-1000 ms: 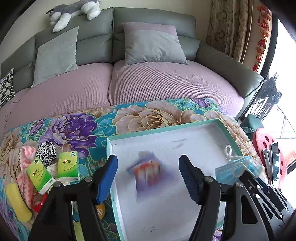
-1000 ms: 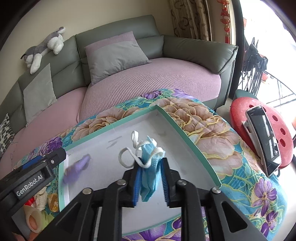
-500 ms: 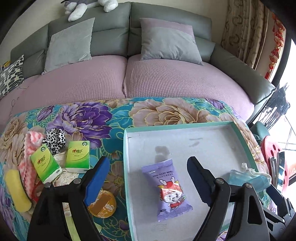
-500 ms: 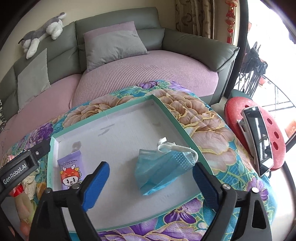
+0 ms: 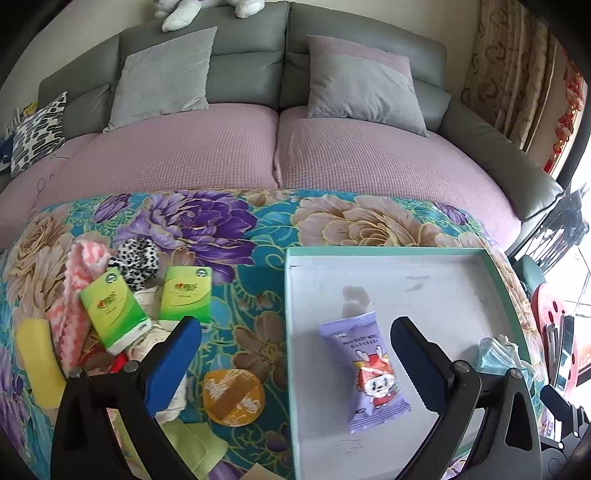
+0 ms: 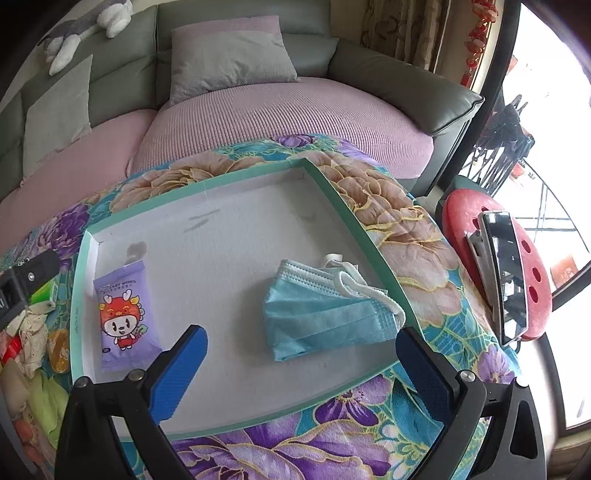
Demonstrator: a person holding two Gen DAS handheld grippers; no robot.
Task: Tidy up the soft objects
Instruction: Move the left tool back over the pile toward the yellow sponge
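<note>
Blue mask (image 6: pixel 325 314) and purple wipes (image 5: pixel 364 369) lie in tray (image 5: pixel 388 253); both claws, left (image 5: pixel 295 354) just widening, right (image 6: pixel 301 363), gape empty, six o'clock.

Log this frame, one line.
left gripper: open, empty | right gripper: open, empty | wipes, mask: in tray | tissues: outside

Home living room: grey sofa (image 5: pixel 243 70) with mauve seat cover, cushions (image 5: pixel 360 79) against its back, plush toy (image 6: pixel 79 31) on top, patterned curtain (image 5: pixel 513 70) right of sofa, floral-cloth table (image 5: pixel 207 225) before sofa.
</note>
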